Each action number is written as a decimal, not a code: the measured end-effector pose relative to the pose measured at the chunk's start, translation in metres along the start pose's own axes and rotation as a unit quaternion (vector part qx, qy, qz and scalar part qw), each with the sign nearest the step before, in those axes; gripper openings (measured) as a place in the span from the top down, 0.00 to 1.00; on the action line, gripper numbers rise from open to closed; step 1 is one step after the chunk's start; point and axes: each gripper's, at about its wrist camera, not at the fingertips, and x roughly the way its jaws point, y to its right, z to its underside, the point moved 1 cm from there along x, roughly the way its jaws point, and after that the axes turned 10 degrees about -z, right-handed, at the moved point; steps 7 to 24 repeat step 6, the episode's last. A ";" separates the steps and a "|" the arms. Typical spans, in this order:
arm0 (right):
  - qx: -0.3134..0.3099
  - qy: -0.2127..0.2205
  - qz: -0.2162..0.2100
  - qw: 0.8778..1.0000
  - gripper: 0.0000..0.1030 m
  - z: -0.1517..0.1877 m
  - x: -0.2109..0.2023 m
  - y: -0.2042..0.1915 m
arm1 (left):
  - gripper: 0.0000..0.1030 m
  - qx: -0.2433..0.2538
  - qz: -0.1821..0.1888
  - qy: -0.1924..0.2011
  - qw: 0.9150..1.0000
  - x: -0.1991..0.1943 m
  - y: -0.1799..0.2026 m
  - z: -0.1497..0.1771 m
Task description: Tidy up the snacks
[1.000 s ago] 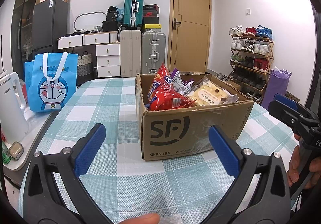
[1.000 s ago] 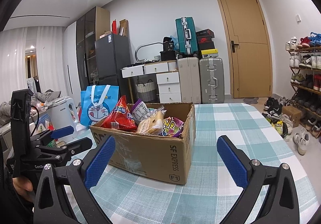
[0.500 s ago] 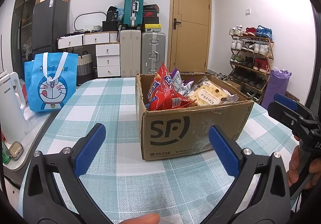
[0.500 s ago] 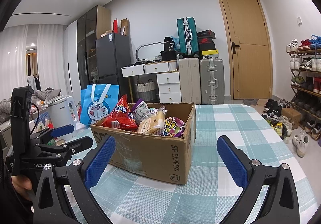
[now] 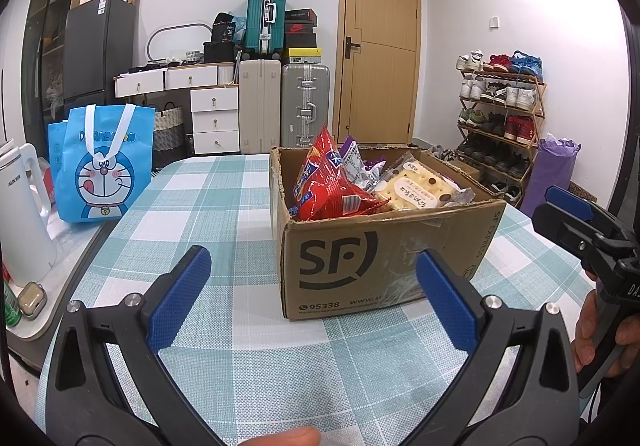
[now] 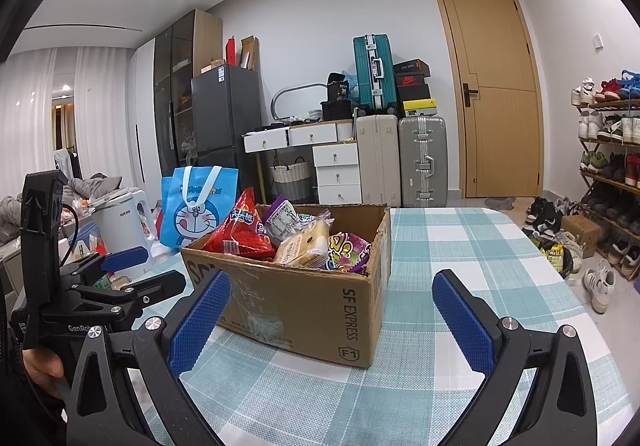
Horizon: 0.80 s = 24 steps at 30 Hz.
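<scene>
An open cardboard box (image 5: 384,262) (image 6: 296,306) printed "SF" stands on the teal checked tablecloth (image 5: 208,206). Snack packs fill it: a red bag (image 5: 328,186) (image 6: 240,230), a pale biscuit pack (image 5: 416,190) (image 6: 300,246), purple packs (image 5: 352,162) and a colourful candy bag (image 6: 346,252). My left gripper (image 5: 312,266) is open, short of the box's front face, with nothing between its blue pads. My right gripper (image 6: 332,294) is open too, near the box's corner, empty. Each gripper also shows in the other's view, the right gripper (image 5: 576,218) at the right edge and the left gripper (image 6: 116,274) at the left.
A blue cartoon tote bag (image 5: 102,166) and a white kettle (image 5: 22,214) stand left of the table on a side counter. Suitcases (image 5: 280,114), drawers and a wooden door (image 5: 380,66) line the back wall. A shoe rack (image 5: 500,118) stands at the right.
The right wrist view has tilted up slightly, so the box sits a little lower in it. The left gripper has not visibly moved.
</scene>
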 end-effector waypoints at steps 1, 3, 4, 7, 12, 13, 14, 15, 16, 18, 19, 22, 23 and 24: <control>0.000 0.000 0.000 1.000 0.00 0.000 0.000 0.000 | 0.01 0.000 0.000 0.000 1.000 0.000 0.000 0.000; 0.000 0.000 0.000 1.000 0.00 0.000 0.000 0.000 | 0.01 0.000 0.000 0.001 1.000 -0.001 0.001 0.000; 0.000 0.000 0.000 1.000 0.00 0.000 0.000 0.000 | 0.01 0.001 0.000 0.002 1.000 0.000 0.000 0.000; 0.000 -0.001 -0.001 1.000 0.00 0.000 0.000 0.000 | 0.01 0.002 0.001 0.002 1.000 0.002 0.001 -0.001; 0.000 -0.001 -0.001 1.000 0.00 0.000 0.000 0.000 | 0.01 0.002 0.001 0.002 1.000 0.002 0.001 -0.001; 0.000 -0.001 -0.001 1.000 0.00 0.000 0.000 0.000 | 0.01 0.002 0.001 0.002 1.000 0.002 0.001 -0.001; 0.000 -0.001 -0.001 1.000 0.00 0.000 0.000 0.000 | 0.01 0.002 0.001 0.002 1.000 0.002 0.001 -0.001; 0.000 -0.001 -0.001 1.000 0.00 0.000 0.000 0.000 | 0.01 0.002 0.001 0.002 1.000 0.002 0.001 -0.001; 0.000 -0.001 -0.001 1.000 0.00 0.000 0.000 0.000 | 0.01 0.002 0.001 0.002 1.000 0.002 0.001 -0.001; 0.000 -0.001 -0.001 1.000 0.00 0.000 0.000 0.000 | 0.01 0.002 0.001 0.002 1.000 0.002 0.001 -0.001; 0.000 -0.001 -0.001 1.000 0.00 0.000 0.000 0.000 | 0.01 0.002 0.001 0.002 1.000 0.002 0.001 -0.001; 0.000 -0.001 -0.001 1.000 0.00 0.000 0.000 0.000 | 0.01 0.002 0.001 0.002 1.000 0.002 0.001 -0.001; 0.000 -0.001 -0.001 1.000 0.00 0.000 0.000 0.000 | 0.01 0.002 0.001 0.002 1.000 0.002 0.001 -0.001; 0.000 -0.001 -0.001 1.000 0.00 0.000 0.000 0.000 | 0.01 0.002 0.001 0.002 1.000 0.002 0.001 -0.001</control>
